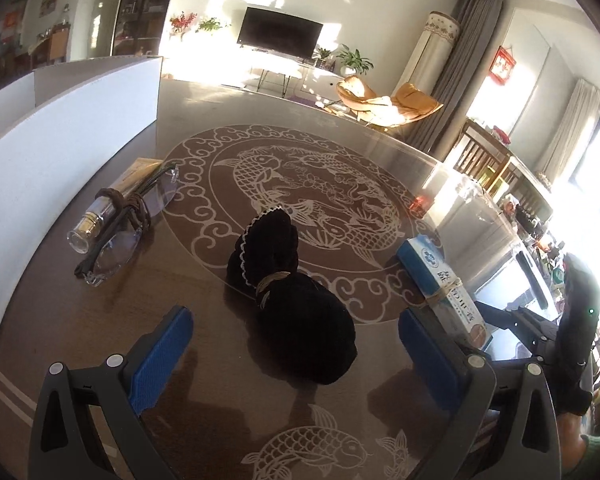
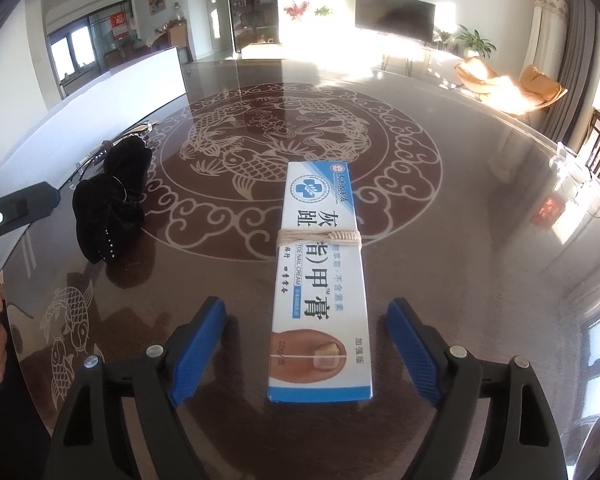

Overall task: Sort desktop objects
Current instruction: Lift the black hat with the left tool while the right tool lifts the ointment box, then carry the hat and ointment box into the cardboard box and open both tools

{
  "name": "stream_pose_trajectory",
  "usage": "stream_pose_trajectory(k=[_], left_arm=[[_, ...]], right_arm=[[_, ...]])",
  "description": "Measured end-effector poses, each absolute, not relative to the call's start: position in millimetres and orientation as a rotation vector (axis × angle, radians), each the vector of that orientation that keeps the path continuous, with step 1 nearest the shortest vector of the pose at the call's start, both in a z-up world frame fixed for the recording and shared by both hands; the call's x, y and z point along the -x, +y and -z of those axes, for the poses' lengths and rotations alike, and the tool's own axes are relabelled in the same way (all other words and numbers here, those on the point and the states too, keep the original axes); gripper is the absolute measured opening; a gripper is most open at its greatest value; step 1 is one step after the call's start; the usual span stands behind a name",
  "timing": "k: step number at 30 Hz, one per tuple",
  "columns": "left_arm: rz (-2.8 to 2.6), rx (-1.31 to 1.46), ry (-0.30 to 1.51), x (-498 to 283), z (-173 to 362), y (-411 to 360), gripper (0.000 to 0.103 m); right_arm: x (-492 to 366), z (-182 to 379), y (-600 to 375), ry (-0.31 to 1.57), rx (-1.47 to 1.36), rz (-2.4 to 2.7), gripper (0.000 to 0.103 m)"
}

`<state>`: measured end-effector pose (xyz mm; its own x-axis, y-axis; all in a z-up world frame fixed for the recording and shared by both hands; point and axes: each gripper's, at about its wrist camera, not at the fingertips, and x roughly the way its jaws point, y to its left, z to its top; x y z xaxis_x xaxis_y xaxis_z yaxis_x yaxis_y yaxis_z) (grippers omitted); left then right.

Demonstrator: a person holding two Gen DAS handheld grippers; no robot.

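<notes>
Left gripper (image 1: 296, 354): I see my jaws spread wide, holding nothing. The blue pads (image 1: 162, 354) sit low over the table, one on each side of the black pouch.

Black pouch (image 1: 296, 308): it lies on the table between my left fingers, touching neither pad as far as I can tell. A pale cord ties its neck, and the frilled mouth points away from me. From my right camera the same pouch (image 2: 110, 210) sits off to the left.

Right gripper (image 2: 306, 354): I have these jaws wide open too, gripping nothing. The near end of the box lies between the blue pads, with clear space on both sides.

Box (image 2: 320, 280): a long blue-and-white nail cream carton, flat on the table, its length running away from me. String is wound around its middle. In my left view the box (image 1: 440, 284) is just beside my right-hand finger.

Bottle and glasses (image 1: 112, 220): a small clear bottle and a pair of glasses lie together on the left, near a white board (image 1: 60, 136) standing on the table edge.

Table (image 2: 460, 200): dark, glossy, with a pale fish pattern in a ring.

Room: a television (image 1: 280, 32) and an orange chair (image 1: 380, 100) stand beyond the table.
</notes>
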<state>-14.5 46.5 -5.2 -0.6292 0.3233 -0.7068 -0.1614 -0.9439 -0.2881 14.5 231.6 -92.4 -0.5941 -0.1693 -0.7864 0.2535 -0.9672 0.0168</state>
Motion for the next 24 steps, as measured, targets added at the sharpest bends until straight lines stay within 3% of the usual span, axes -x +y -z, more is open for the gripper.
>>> stream_pose_trajectory(k=[6,8,9,11,13,14,24], left_arm=[[-2.692,1.407,0.064,34.3,30.5,84.0,0.1],[-2.7,1.319,0.122,27.6,25.9,91.0,0.056],[-2.686,1.298,0.143,25.2,24.0,93.9,0.048],[-2.661,1.29,0.156,21.1,21.7,93.5,0.021],[-2.644,1.277,0.144,10.8,17.6,89.2,0.021],[-2.64,1.264,0.12,3.5,13.4,84.4,0.021],[-2.747,1.077,-0.194,-55.9,-69.8,-2.0,0.021]], right_arm=[[-10.7,88.9,242.8,0.075,-1.268,2.57,0.084],[1.6,88.8,238.5,0.169,-1.33,2.498,0.084],[8.3,88.1,234.1,0.233,-1.355,2.463,0.084],[21.4,86.3,226.2,0.331,-1.39,2.397,0.083],[32.3,90.1,222.5,0.335,-1.437,2.332,0.075],[35.4,88.0,222.3,0.337,-1.432,2.341,0.045],[24.8,24.2,195.9,0.32,-1.3,2.336,0.043]])
